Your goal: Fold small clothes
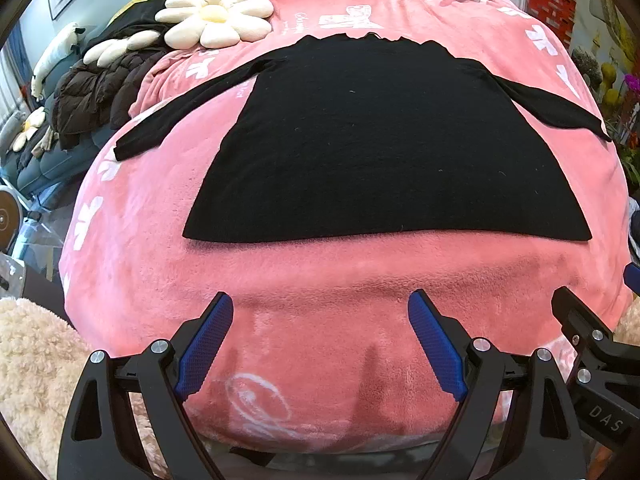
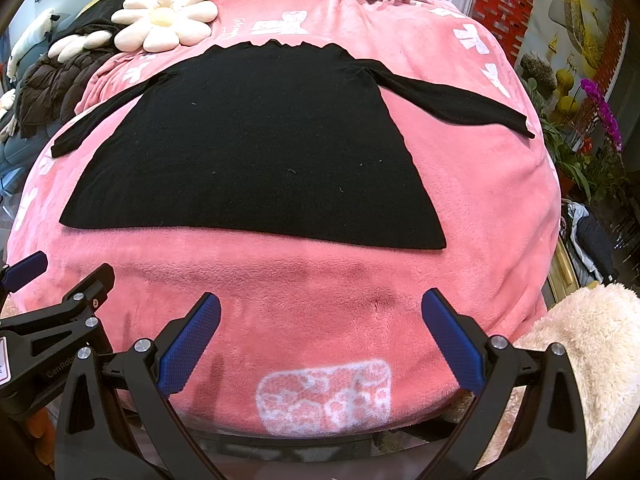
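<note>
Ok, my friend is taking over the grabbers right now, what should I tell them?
Left gripper: open, holding nothing, hovering over the near edge of the fluffy pink blanket.
Right gripper: open, empty, beside the left one.
The black long-sleeved knit top lies flat on the blanket, both sleeves spread outward, hem nearest the grippers. Neither gripper touches it.
Done: the top is spread out smooth.
Left: all the folding. Probably bring the sleeves in first, then fold the body.
</note>
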A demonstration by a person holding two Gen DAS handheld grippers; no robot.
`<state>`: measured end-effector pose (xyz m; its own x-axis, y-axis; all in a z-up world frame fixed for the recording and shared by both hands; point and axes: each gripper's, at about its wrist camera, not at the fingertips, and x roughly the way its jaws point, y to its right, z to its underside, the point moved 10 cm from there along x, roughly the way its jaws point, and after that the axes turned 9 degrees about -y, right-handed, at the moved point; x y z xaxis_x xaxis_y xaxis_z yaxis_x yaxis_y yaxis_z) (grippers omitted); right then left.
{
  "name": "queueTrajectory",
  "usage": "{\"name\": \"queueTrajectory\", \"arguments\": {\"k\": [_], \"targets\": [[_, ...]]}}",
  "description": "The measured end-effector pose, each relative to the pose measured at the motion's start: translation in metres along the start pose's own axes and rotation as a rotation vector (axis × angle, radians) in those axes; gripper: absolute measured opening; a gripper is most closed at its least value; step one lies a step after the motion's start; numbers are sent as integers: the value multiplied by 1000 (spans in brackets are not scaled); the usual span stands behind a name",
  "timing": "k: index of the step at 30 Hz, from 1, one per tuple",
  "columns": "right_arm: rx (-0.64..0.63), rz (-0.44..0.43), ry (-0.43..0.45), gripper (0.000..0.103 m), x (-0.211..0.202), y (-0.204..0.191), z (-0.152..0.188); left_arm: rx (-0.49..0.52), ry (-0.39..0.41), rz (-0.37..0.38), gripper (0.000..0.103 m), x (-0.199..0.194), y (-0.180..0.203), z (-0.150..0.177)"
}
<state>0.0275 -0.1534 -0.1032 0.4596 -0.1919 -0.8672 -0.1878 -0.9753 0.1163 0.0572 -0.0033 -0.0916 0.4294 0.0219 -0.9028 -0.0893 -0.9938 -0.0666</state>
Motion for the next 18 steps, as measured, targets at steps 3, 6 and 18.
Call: {"name": "queueTrajectory", "arguments": {"k": [3, 6, 18], "targets": [[0, 0, 0, 98, 0, 0, 0, 0, -2, 1, 87, 0, 0, 0], [-2, 0, 1, 98, 0, 0, 0, 0, -2, 3, 87, 0, 0, 0], [-5, 0, 0, 98, 0, -1, 0, 1, -3, 6, 87, 0, 0, 0]]}}
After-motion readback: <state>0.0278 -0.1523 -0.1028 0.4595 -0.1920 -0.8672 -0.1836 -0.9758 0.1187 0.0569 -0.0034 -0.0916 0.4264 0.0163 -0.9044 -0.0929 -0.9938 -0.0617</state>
